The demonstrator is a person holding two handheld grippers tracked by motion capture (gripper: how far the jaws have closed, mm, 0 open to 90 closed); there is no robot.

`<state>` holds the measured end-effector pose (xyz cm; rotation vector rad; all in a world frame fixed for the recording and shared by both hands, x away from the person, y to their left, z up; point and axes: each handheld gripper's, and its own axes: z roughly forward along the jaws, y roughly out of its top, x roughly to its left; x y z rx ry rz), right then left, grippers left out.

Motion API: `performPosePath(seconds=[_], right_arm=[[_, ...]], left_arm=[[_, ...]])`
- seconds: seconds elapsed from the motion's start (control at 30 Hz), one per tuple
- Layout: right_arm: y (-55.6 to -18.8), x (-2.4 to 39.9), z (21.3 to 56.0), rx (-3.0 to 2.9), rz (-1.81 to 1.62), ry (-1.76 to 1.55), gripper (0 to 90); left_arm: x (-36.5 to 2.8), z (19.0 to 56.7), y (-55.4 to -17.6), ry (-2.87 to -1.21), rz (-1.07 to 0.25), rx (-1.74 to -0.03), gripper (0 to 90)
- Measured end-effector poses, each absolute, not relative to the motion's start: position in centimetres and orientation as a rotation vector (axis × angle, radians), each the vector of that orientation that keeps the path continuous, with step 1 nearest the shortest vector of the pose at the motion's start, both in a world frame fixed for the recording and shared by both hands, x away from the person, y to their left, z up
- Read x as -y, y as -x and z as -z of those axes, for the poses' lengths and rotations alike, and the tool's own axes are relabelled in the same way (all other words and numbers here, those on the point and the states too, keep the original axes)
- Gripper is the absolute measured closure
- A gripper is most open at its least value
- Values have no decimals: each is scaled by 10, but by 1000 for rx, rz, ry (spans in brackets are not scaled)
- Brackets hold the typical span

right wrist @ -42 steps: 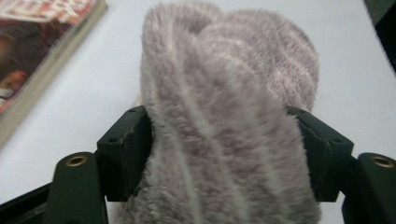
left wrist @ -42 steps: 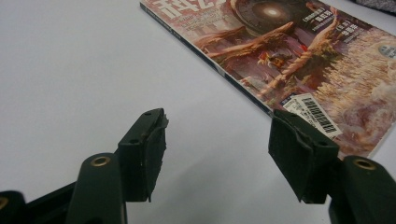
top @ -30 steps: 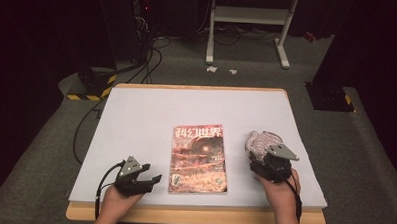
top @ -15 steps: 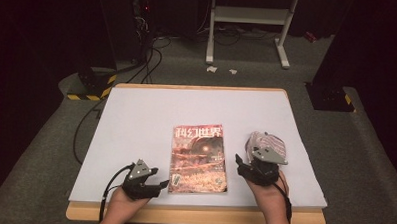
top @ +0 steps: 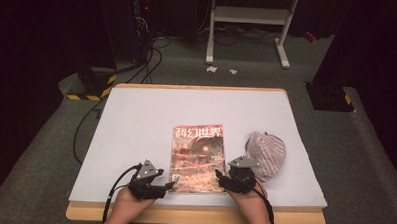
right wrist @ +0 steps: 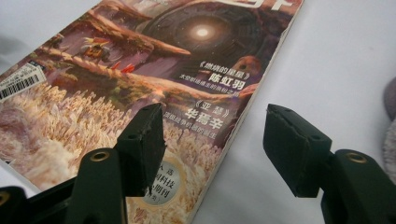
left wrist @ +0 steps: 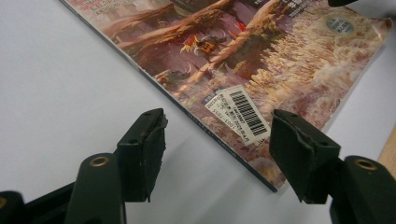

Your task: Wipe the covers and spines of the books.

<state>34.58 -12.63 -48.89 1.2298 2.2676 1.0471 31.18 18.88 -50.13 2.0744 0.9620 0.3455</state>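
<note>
A white-topped table [top: 136,120] bears a magazine [top: 197,157] and a striped cloth bundle [top: 266,153].

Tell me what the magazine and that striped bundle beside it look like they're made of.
The magazine looks like paper with a glossy printed cover: sheen, a stuck-on barcode label, a thin page edge. The striped bundle looks like soft woven cloth, crumpled and matte, though its exact fabric is unclear.

Both my forearms in low. Left gripper [top: 170,185] jaws wide apart, nothing pinched. Right gripper [top: 218,173] jaws just been closing, pads gripping nothing.
</note>
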Motion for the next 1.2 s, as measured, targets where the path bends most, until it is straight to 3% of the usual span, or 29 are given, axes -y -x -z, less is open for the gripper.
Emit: performPosePath(seconds=[0.57,0.73,1.2], right_arm=[[-344,125,501,-2318,-1046,-1283,382],[-343,125,502,-2338,-1072,-1277,431],[-344,112,501,-2314,-1036,-1270,453]], left_arm=[[-177,506,-316,-2090,-272,-960,369],[-174,506,-316,-2094,-271,-947,375],[-178,505,-319,-2078,-288,-997,421]])
